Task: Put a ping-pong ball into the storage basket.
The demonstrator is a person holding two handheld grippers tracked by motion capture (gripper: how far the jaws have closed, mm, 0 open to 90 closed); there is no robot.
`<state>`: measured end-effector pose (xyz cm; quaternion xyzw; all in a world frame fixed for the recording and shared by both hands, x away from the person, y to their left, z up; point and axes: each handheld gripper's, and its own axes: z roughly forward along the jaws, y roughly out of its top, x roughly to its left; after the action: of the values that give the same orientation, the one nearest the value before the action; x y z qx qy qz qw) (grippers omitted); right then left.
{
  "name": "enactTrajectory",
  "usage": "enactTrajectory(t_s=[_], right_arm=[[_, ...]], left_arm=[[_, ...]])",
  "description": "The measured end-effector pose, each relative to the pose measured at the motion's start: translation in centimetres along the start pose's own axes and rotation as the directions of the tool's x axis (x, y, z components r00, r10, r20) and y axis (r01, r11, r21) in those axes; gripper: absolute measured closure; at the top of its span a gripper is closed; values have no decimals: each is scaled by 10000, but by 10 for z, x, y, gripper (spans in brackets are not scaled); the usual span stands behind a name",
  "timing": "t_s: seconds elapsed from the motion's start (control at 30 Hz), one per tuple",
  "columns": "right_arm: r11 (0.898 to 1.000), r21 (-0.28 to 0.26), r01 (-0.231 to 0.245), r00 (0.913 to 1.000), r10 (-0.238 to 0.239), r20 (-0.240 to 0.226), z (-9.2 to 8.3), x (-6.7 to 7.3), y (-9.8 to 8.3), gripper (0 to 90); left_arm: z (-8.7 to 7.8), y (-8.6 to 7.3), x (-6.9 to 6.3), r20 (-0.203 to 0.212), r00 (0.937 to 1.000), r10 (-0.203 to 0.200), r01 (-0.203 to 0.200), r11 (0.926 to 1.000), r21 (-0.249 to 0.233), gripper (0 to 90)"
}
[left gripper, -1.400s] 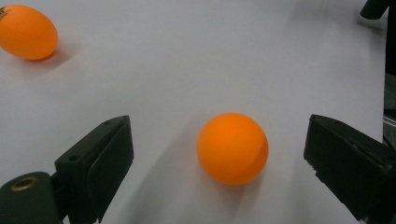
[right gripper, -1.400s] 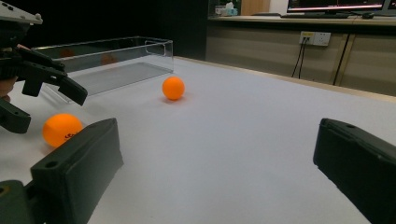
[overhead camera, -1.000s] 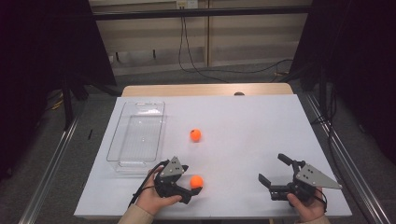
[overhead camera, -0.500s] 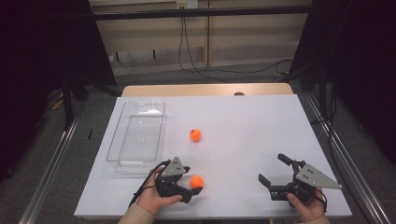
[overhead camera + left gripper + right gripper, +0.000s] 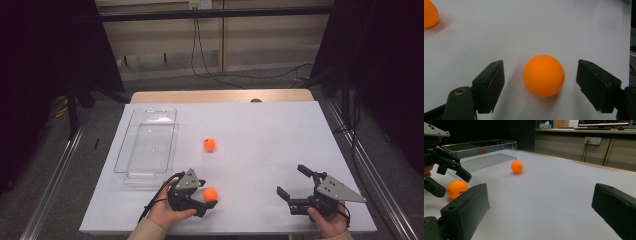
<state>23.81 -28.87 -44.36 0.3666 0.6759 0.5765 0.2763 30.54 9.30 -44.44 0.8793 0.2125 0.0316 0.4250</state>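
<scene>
while left gripper (image 5: 209, 196) jaws closing round near ball (image 5: 543, 75), untouched; second ball (image 5: 209, 145), tray (image 5: 131, 170) beyond; right gripper (image 5: 296, 187) agape.

Matt orange ball (image 5: 543, 75); clear glossy plastic tray (image 5: 146, 148).

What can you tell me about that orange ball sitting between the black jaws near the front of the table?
The near orange ball is small, round, smooth and matte, like a table-tennis ball, with dark print on one side in the right gripper view. It rests on the white table near the front edge, between the jaws of the left gripper. Those jaws have just been closing around it, but a gap shows on each side, so nothing but the table touches it.
</scene>
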Motion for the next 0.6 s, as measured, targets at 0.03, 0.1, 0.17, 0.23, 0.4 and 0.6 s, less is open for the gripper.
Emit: enactTrajectory(t_s=[0.03,0.1,0.17,0.23,0.4,0.6], right_arm=[[10000,0,-2,10000,2,-1,0,0,0,5],[10000,16,0,10000,0,-4,0,0,0,6],[10000,14,-3,10000,3,-15,0,0,0,6],[10000,4,-1,10000,1,-19,0,0,0,6],[10000,1,1,10000,-1,-22,0,0,0,6],[10000,-4,-2,10000,2,-28,0,0,0,6]], left_arm=[[0,0,0,15,10000,-22,22,10000,-30,242],[1,0,0,40,10000,4,-4,10000,-13,251],[1,0,0,77,9999,117,-118,9999,92,269],[1,0,0,63,9999,107,-108,9999,131,280],[3,1,-1,39,9999,157,-158,9997,209,309],[5,1,-1,61,9998,201,-203,9994,271,341]])
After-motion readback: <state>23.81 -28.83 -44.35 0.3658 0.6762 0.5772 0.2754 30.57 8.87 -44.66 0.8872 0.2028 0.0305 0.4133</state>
